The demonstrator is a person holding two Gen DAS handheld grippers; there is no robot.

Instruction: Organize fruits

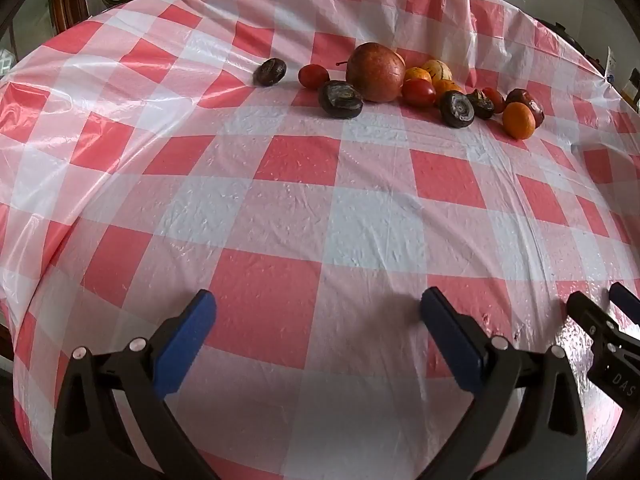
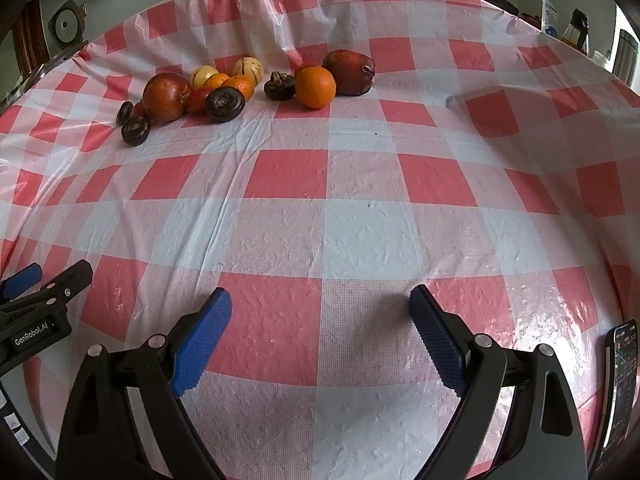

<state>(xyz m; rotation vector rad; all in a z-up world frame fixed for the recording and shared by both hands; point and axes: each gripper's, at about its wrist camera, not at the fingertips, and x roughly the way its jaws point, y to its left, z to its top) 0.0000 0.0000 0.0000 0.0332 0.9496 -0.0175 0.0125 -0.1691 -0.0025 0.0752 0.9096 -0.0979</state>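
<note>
Both tongs hang over the near part of the desk (image 1: 360,216), which is covered by a red-and-white checked cloth (image 2: 360,240). The left tongs (image 1: 318,308) stand wide apart with nothing between the blue pads, and the right tongs (image 2: 320,304) gape the same way, empty. The fruits (image 1: 400,84) lie in a loose cluster at the far side, well apart from both tongs. A big apple (image 1: 375,72) sits among dark round fruits (image 1: 340,100), small red ones (image 1: 418,93) and pale striped ones (image 2: 248,69). An orange (image 2: 315,87) lies just beside a dark red apple (image 2: 349,72). A phone (image 2: 622,380) lies at the desk's right edge.
</note>
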